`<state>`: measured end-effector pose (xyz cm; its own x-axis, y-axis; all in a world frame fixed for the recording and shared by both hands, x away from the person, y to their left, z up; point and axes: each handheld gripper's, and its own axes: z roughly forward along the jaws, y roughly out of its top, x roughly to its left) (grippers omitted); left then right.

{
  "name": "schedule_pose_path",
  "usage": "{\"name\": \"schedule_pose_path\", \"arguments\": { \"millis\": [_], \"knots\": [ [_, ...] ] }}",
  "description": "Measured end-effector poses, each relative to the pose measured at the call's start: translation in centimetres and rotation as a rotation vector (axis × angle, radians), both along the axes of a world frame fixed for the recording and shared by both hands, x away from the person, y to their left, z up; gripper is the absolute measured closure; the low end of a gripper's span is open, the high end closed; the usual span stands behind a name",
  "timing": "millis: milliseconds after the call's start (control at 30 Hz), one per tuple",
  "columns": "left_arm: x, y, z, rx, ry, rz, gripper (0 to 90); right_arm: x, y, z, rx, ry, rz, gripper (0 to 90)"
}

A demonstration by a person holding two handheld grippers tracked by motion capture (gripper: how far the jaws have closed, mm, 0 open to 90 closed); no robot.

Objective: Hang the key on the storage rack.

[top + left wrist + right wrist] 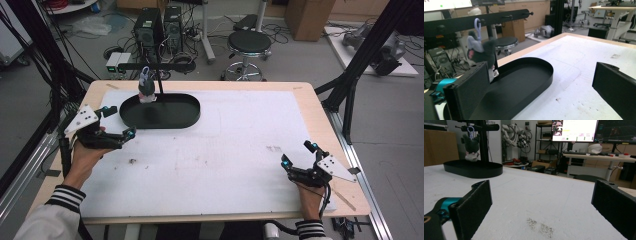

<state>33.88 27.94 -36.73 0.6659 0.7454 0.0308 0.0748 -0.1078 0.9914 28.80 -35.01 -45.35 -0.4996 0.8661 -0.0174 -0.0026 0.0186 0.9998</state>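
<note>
A small grey and white plush toy [146, 88] [481, 51] [471, 147] hangs by a lilac clip from the horizontal bar of a black stand [150, 65] [476, 21]. Under it sits the stand's black oval tray [177, 120] [534, 75] [474, 171] at the back left of the white mat. My left gripper [119, 121] [541, 92] is open, just left of the tray's near end, jaws wide apart with nothing between them. My right gripper [298, 154] [541, 212] is open near the mat's front right, far from the tray, nothing held.
A white mat [225, 150] covers most of the wooden table [310, 100]. A dark smudge [540, 227] marks the mat in front of the right gripper. Beyond the table's far edge stand a stool [249, 45], computer towers [160, 27] and cables on the floor.
</note>
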Motion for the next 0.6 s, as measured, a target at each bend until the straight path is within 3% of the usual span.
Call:
{"name": "schedule_pose_path", "arguments": {
  "millis": [133, 267, 367, 600],
  "knots": [
    [-1.3, 0.6, -1.0, -0.032, -0.007, 0.014, 1.7, 0.0, 0.0, 0.0, 0.002, 0.002, -0.001, 2.1],
    [-2.6, 1.0, -2.2, -0.027, -0.024, 0.039, 1.7, 0.0, 0.0, 0.0, -0.001, 0.004, -0.003, 2.2],
    [-3.5, 1.1, -3.2, -0.022, -0.006, 0.029, 1.7, 0.0, 0.0, 0.0, -0.001, 0.004, -0.004, 2.1],
    [-5.9, 1.2, -6.0, -0.042, -0.034, 0.037, 1.7, 0.0, 0.0, 0.0, -0.001, 0.005, -0.004, 2.1]
  ]
}}
